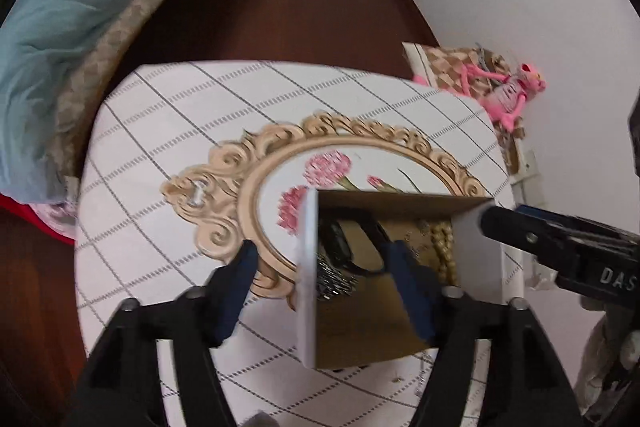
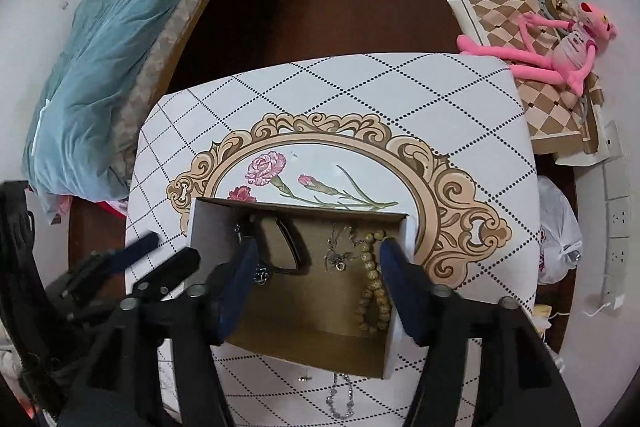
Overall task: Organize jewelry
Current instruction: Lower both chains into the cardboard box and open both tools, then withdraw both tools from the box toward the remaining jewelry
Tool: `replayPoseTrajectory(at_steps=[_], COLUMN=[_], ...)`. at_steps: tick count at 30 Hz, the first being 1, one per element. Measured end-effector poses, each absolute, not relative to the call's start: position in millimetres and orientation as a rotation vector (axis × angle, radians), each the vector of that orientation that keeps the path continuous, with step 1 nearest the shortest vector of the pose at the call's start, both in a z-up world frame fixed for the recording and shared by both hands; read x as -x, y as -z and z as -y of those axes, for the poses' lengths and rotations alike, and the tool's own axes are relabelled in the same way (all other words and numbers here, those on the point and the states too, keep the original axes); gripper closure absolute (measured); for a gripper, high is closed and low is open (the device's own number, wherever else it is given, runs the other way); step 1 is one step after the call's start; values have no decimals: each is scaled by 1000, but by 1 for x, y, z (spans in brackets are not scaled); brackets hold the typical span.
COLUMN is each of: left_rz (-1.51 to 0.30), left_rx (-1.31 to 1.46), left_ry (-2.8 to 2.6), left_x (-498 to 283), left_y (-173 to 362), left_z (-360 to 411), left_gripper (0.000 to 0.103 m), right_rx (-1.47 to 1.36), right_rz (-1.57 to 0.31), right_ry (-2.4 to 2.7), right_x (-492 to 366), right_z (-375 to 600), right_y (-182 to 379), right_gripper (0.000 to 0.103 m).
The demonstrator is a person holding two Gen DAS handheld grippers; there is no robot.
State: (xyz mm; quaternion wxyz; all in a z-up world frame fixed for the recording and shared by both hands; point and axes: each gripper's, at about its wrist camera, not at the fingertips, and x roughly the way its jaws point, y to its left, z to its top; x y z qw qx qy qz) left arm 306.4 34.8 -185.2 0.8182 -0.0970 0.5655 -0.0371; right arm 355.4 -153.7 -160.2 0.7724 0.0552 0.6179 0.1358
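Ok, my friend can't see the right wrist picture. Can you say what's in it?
An open cardboard box sits on a flower-patterned table, holding a bead bracelet and pendants. The right gripper hangs open over it; a silver chain lies outside the box.

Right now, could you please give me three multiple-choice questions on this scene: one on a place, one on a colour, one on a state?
1. Where does the silver chain lie? A) on the table, outside the box B) inside the box C) on a hook
2. What colour is the plush toy? A) green B) pink C) yellow
3. How is the right gripper? A) shut on the chain B) shut, empty C) open
1 A: it lies before the box's near wall. 2 B: pink all over. 3 C: fingers wide apart.
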Motion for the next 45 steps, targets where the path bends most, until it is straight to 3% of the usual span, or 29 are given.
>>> replayPoseTrajectory(at_steps=[3, 5, 6, 21, 45], left_rz=[-1168, -1143, -1120, -1086, -874], left_rx=[142, 107, 91, -5, 4], left_ry=[21, -14, -31, -109, -65], left_x=[-301, -296, -290, -238, -138], left_y=[179, 178, 178, 177, 72], left_z=[-37, -38, -38, -26, -16], left_gripper=[34, 3, 0, 0, 0], right_rx=[-91, -42, -17, 76, 54], right_rz=[-1297, -1260, -1248, -1179, -926], right_ry=[-255, -190, -165, -8, -2], right_x=[-347, -335, -329, -255, -141], right_z=[159, 165, 167, 169, 171], right_y=[152, 148, 148, 166, 44], right_gripper=[33, 6, 4, 1, 1])
